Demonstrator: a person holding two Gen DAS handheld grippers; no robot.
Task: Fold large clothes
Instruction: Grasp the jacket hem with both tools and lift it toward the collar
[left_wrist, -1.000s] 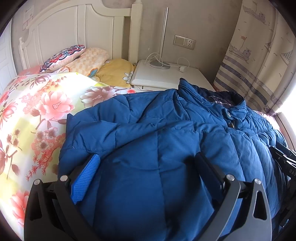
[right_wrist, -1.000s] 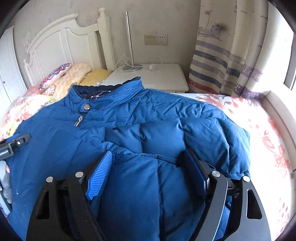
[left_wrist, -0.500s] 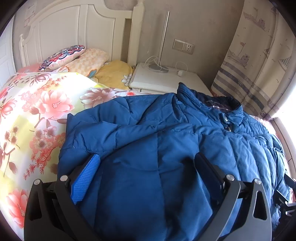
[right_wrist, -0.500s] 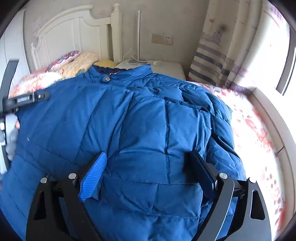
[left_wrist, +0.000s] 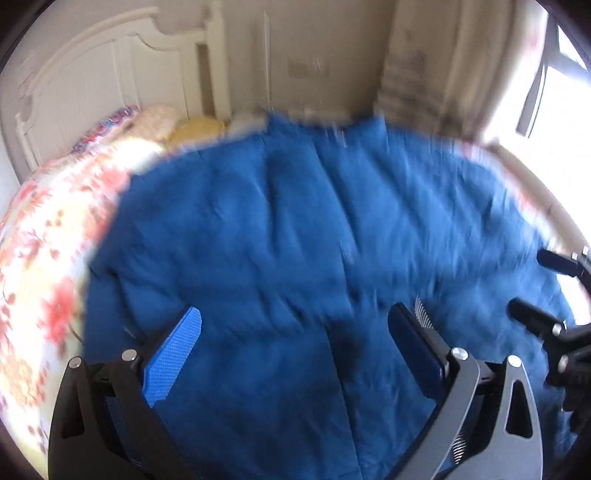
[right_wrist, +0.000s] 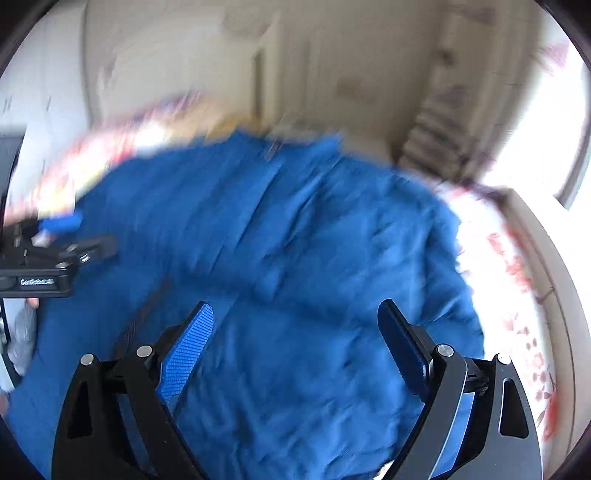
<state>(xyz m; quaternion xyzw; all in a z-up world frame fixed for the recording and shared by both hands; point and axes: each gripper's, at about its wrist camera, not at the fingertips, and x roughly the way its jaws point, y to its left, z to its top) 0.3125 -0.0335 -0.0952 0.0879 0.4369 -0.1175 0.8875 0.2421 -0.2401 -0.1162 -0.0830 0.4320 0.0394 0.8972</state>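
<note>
Across the bed (left_wrist: 44, 236), from its floral-covered left side almost to the window side, lies the blue padded jacket (left_wrist: 295, 240), spread wide and filling most of both wrist views. Both pictures are smeared by motion blur, so seams, fastenings and the collar cannot be made out; only soft folds and a darker crease running down the middle show.

The left gripper (left_wrist: 295, 332) hangs over the near part of the jacket with its jaws spread wide, blue pads well apart and nothing between them. Whether the fingertips touch the cloth cannot be told. The right gripper (right_wrist: 295, 325) is likewise released, jaws wide, over the jacket's window-side half; its near hem is cut off by the lower edge of the frame.

In the left view the right gripper's black frame pokes in at the right edge, mostly cut off. In the right view the left gripper shows at the left edge, blurred, with a scrap of grey sleeve below it.

At the head of the bed the white headboard (left_wrist: 110, 81) and the pillows (left_wrist: 155, 122) can be seen in the left view, softened. The curtain (left_wrist: 424, 74) and the bright window (left_wrist: 554, 110) are washed out. In the right view the far wall is only streaks.
</note>
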